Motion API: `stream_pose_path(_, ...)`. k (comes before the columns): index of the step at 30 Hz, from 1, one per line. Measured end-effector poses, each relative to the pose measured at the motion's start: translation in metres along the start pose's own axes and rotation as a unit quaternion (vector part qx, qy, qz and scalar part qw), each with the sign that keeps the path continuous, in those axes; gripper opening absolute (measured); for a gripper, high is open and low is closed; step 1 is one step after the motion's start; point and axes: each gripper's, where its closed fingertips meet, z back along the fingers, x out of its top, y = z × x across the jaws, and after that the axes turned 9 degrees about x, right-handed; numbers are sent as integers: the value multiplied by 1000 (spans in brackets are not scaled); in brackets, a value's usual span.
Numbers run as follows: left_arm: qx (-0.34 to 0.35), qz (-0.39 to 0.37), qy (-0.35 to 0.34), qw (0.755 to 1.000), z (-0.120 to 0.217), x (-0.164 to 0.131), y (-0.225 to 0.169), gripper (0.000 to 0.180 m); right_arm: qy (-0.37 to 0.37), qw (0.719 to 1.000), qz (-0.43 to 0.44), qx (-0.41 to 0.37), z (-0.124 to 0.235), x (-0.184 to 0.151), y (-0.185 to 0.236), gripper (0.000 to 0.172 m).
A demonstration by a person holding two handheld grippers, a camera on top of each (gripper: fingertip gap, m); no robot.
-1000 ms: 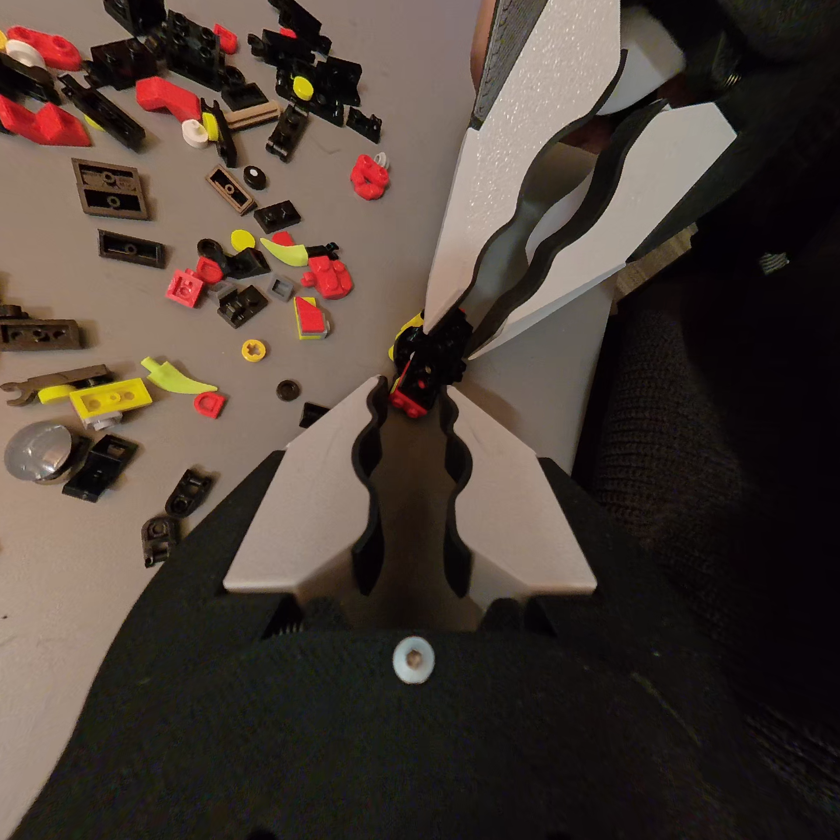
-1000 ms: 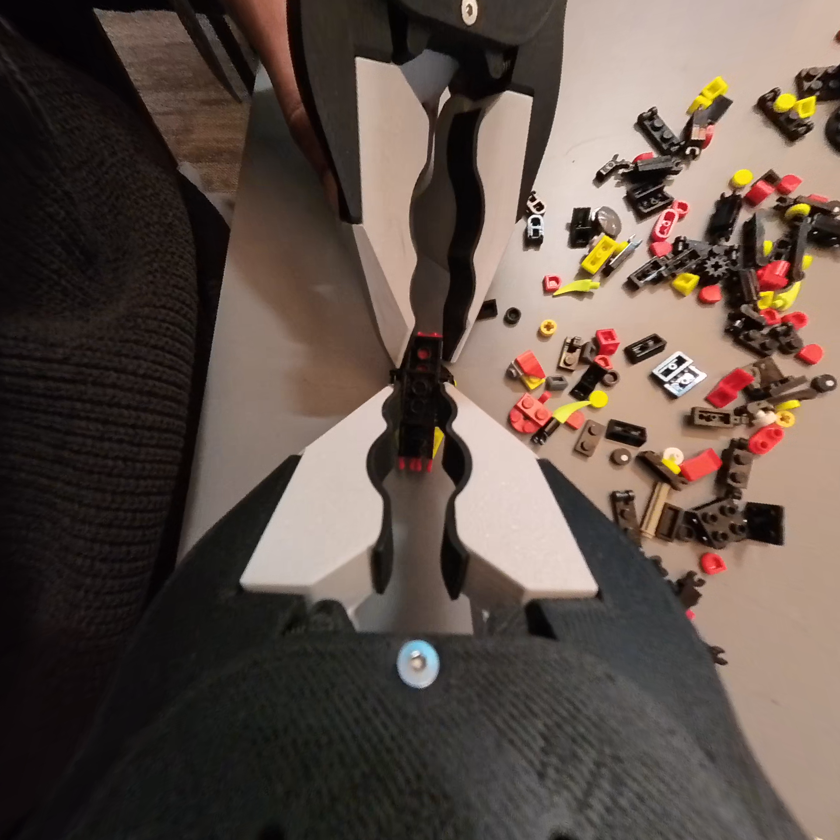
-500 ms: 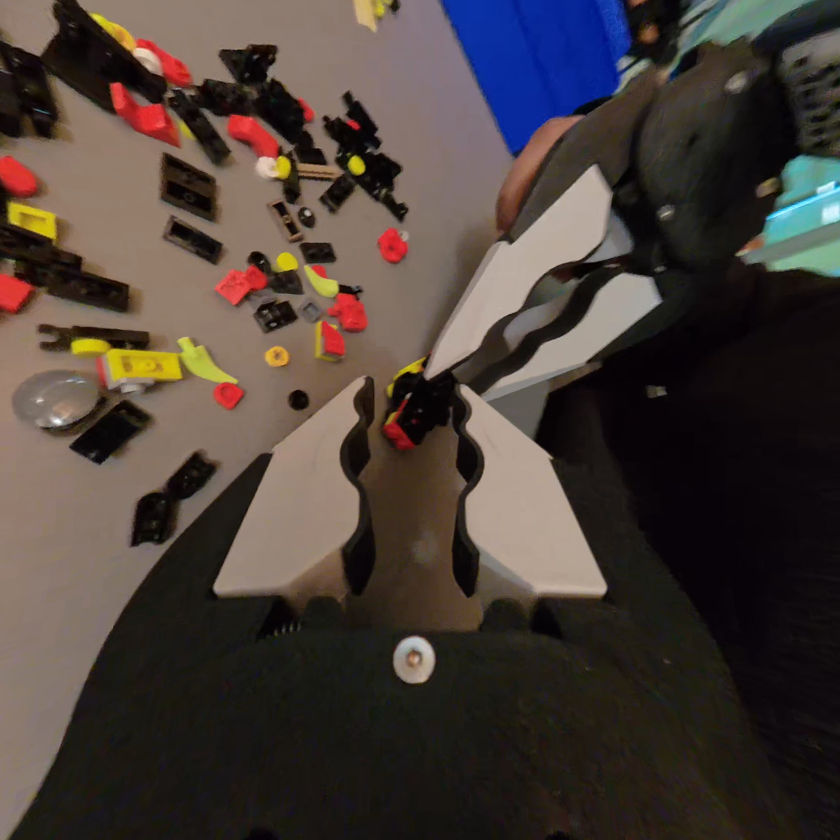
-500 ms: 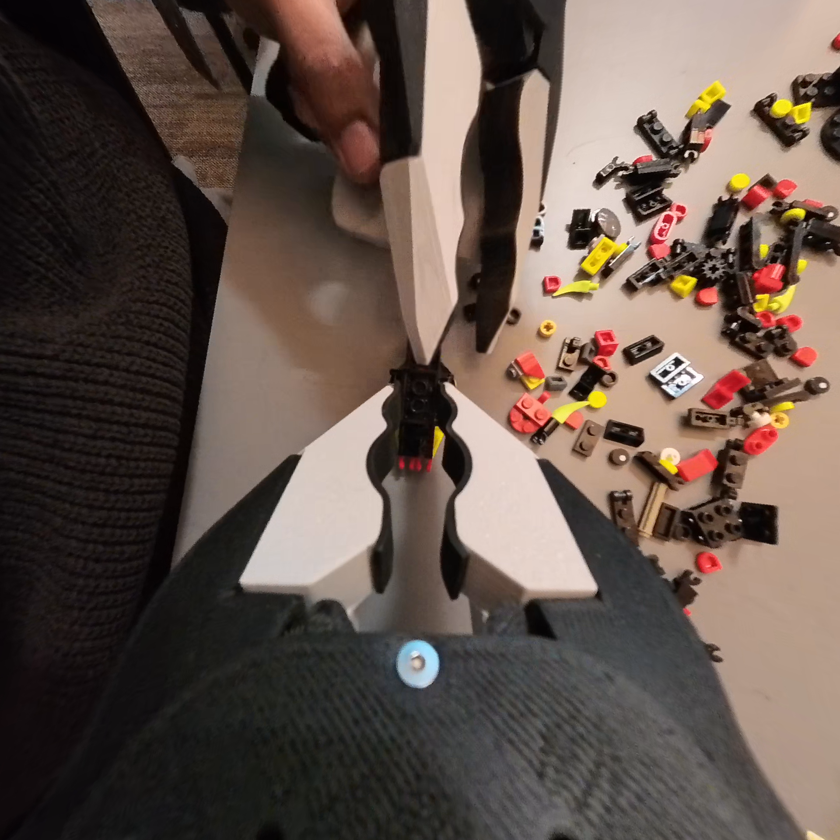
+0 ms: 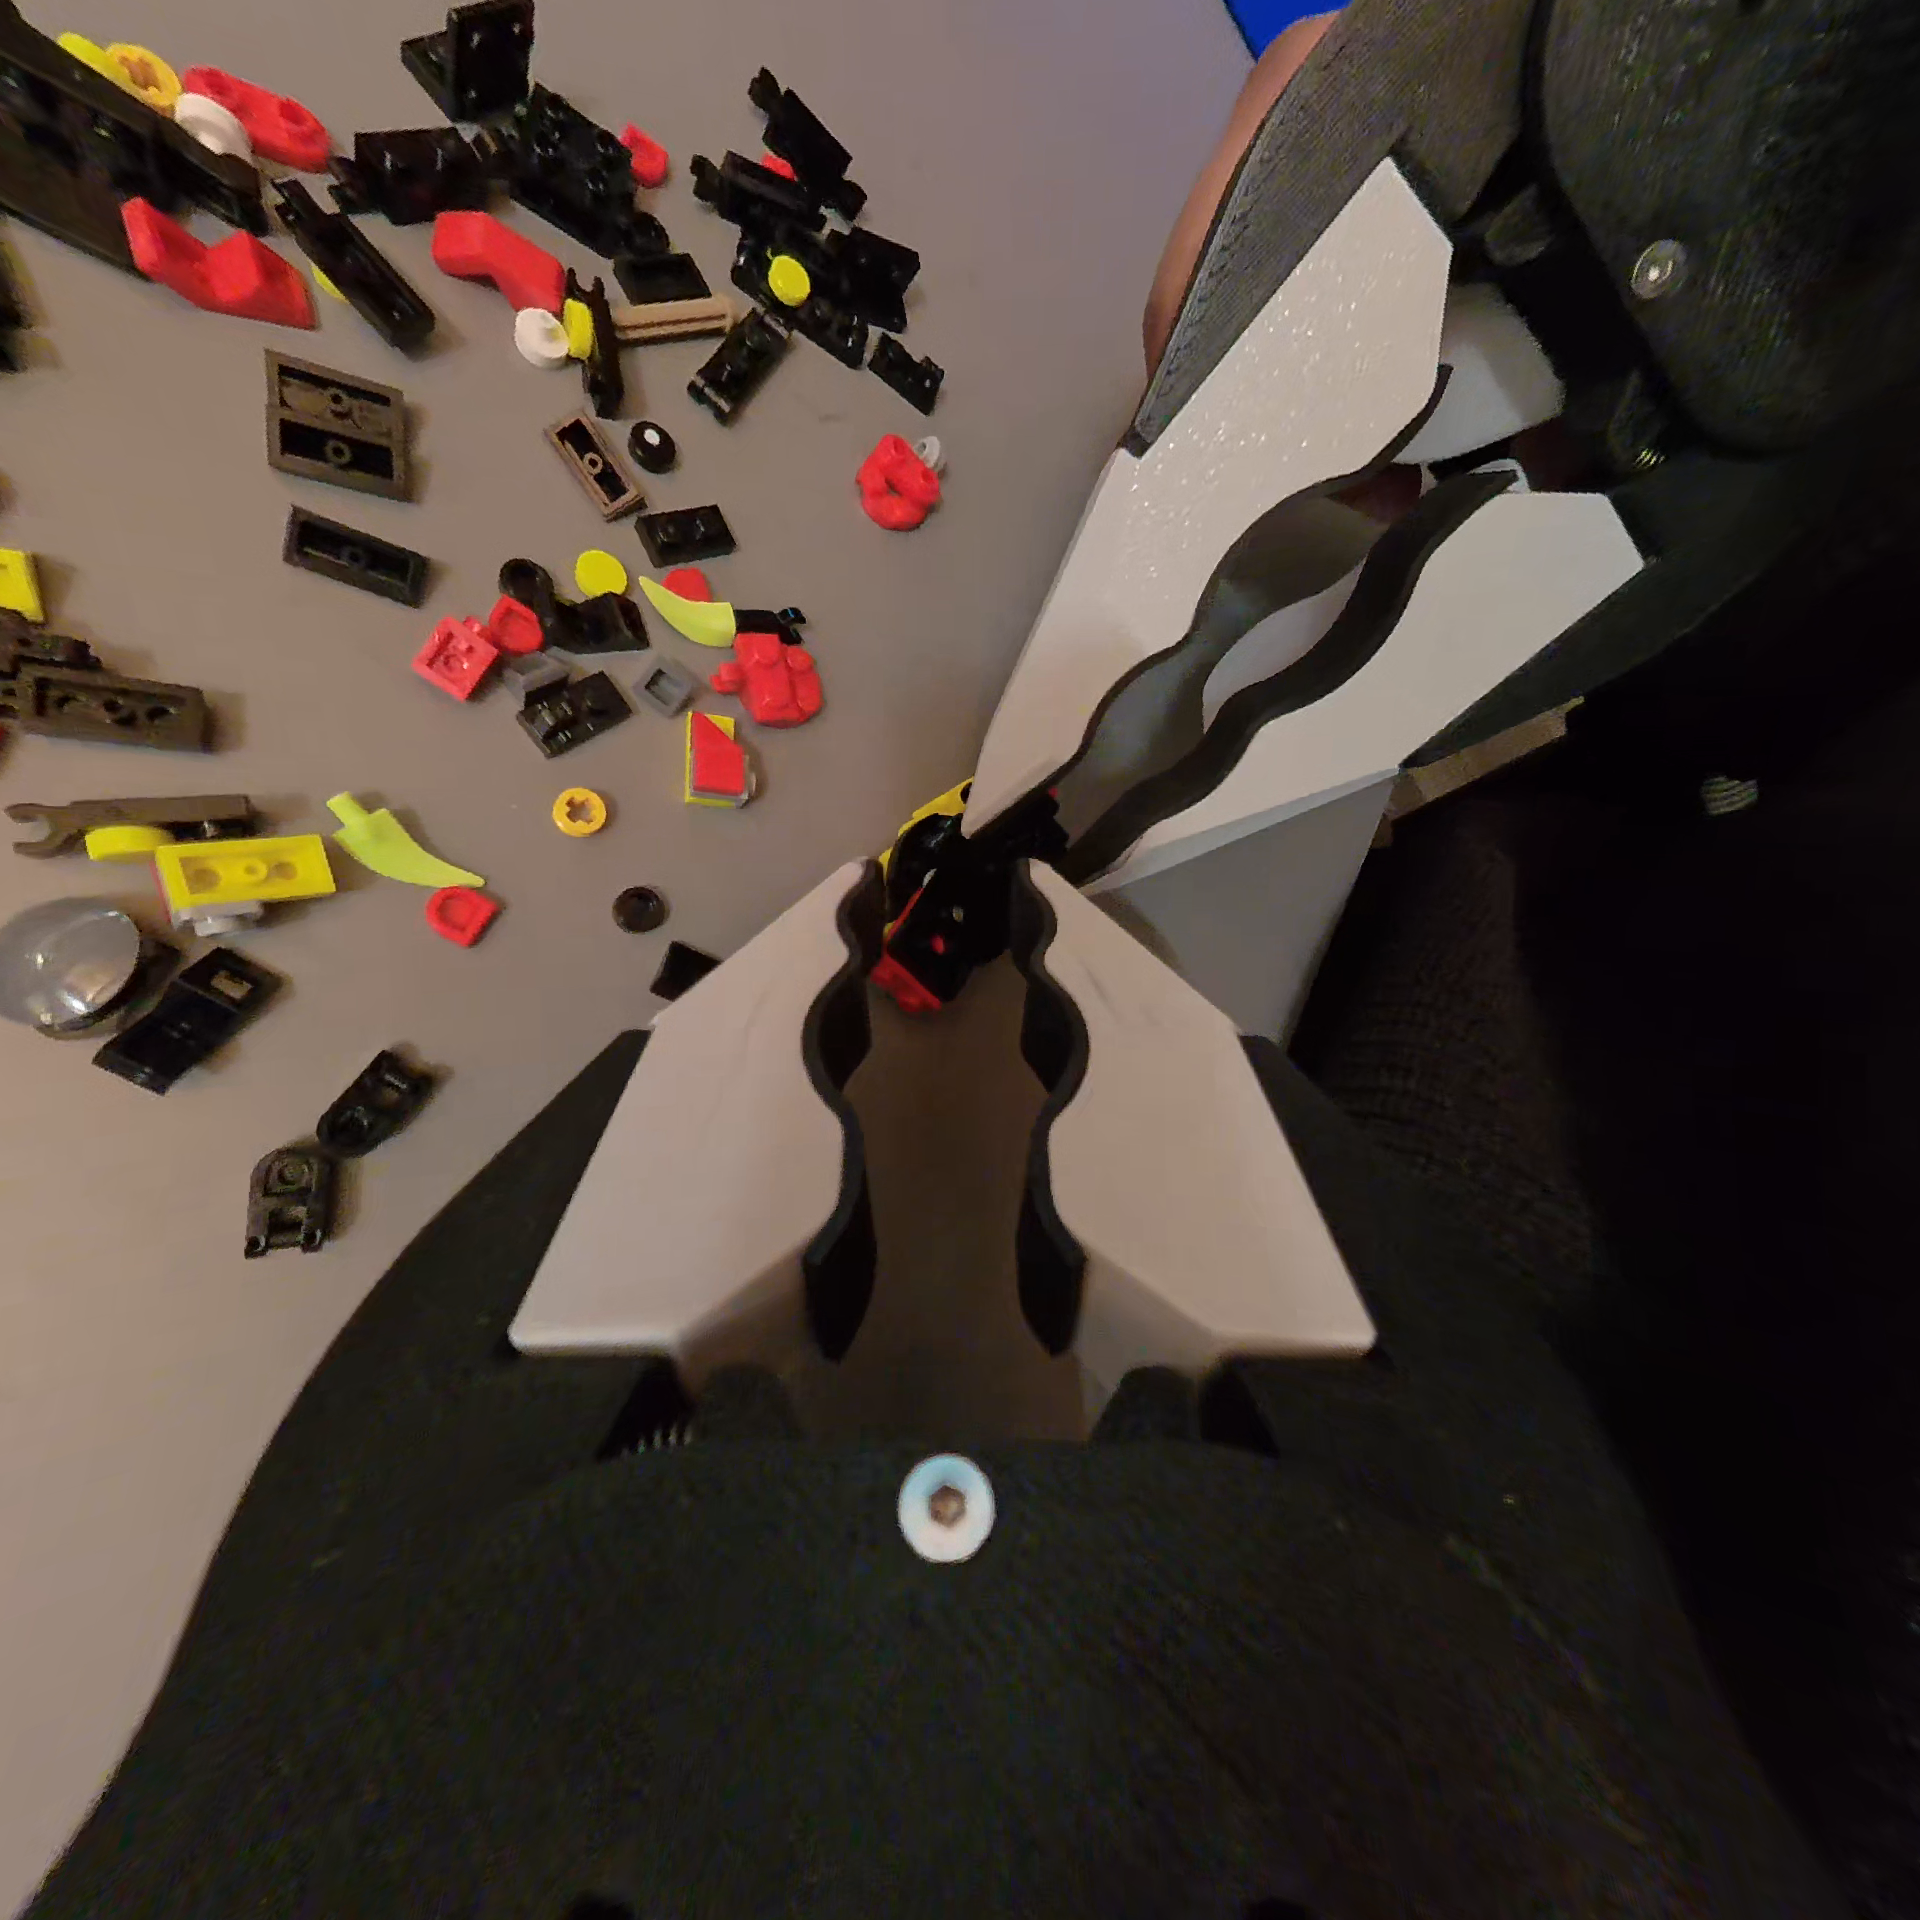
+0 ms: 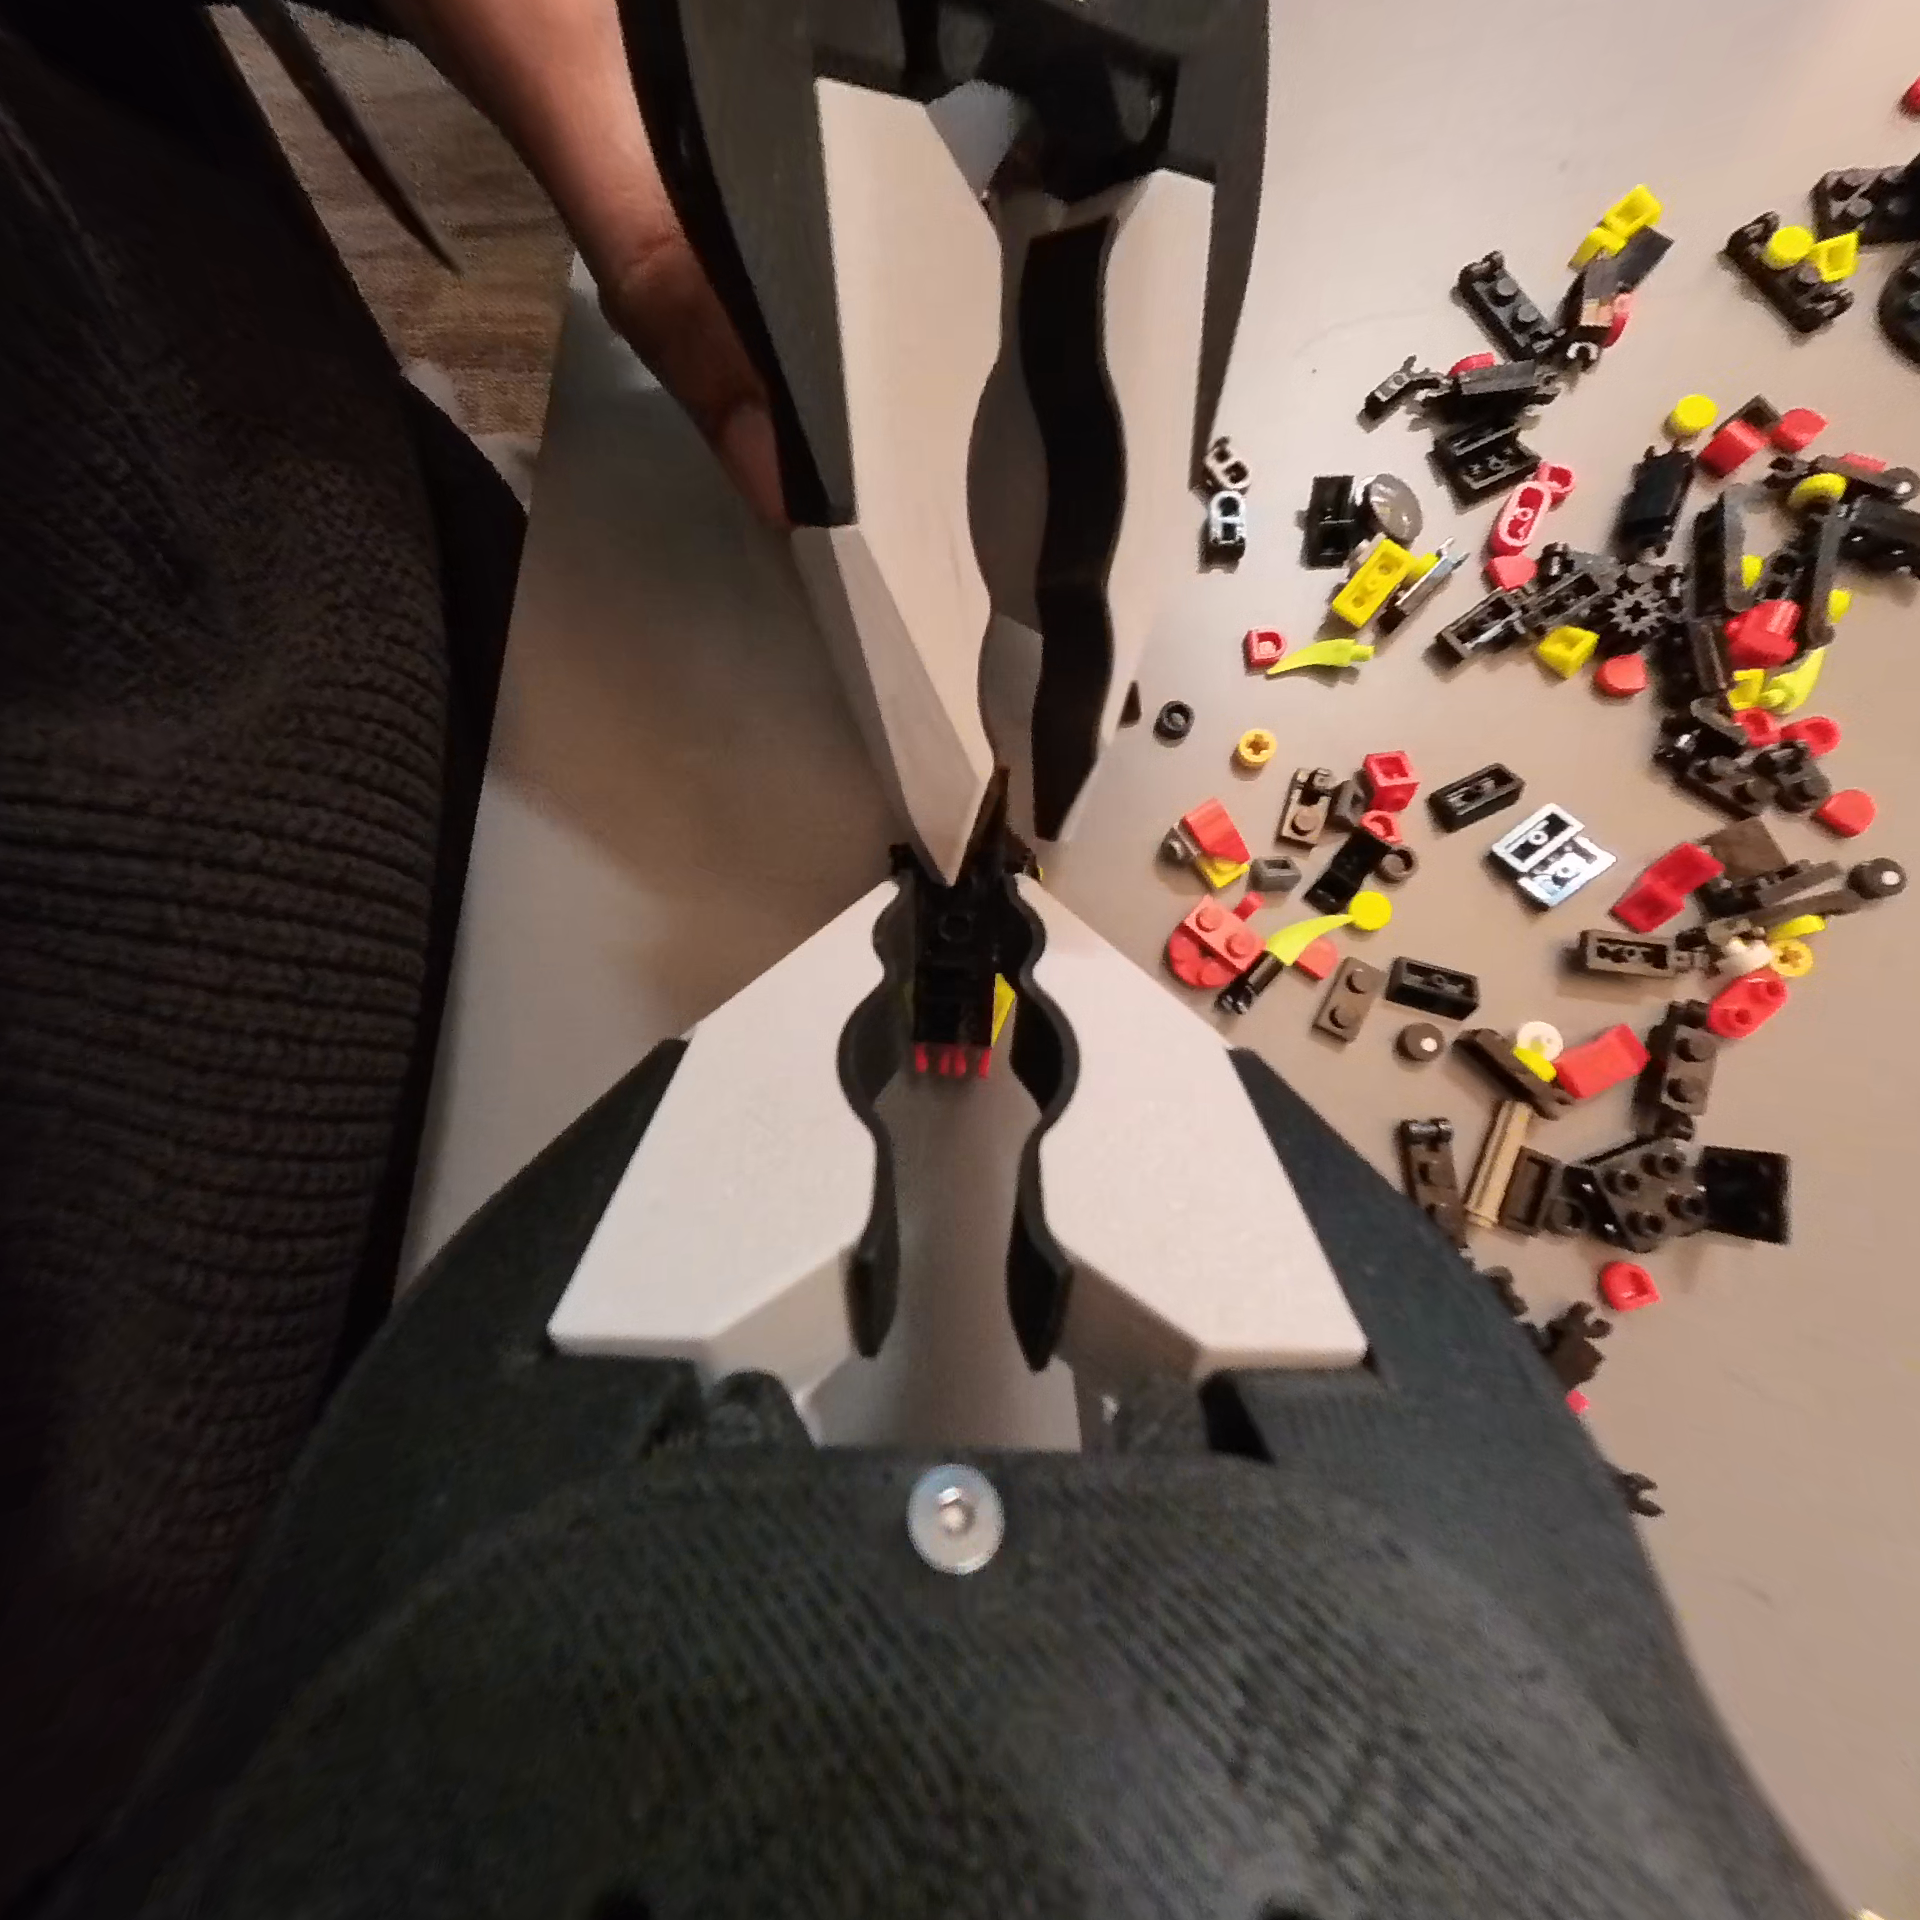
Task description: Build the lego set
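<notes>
A grey table (image 5: 1039, 156) strewn with small bricks (image 5: 582, 644) is seen. A black-and-red brick assembly (image 6: 951, 977) is clamped lengthwise between the right gripper (image 6: 958, 914) pads. Its far end is straddled by the left gripper (image 5: 940, 894), contact unclear. Since half a second ago, that gripper's jaws have narrowed.

A hobby or play table, probably in a home. Loose toy bricks (image 5: 457, 665) in black, red and yellow littered the grey tabletop (image 5: 987, 208). Brown carpet (image 6: 457, 312) showed past the tabletop's edge.
</notes>
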Motion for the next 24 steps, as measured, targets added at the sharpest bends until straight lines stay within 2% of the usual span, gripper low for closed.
stream_pose_path(4, -25, 20, 8, 999, 0, -3, -1, 24, -4, 1000, -1, 2, 0, 0, 0, 15)
stream_pose_path(16, -11, -11, -3, 1000, -1, -1, 0, 25, -19, 1000, -1, 2, 0, 0, 0, 15)
stream_pose_path(21, -49, 31, -12, 998, 15, 2, 0, 35, -33, 999, -5, 4, 1, 0, 0, 14)
stream_pose_path(24, -35, 23, -2, 999, 15, -2, 5, 34, -40, 999, -7, 5, 1, 0, 0, 14)
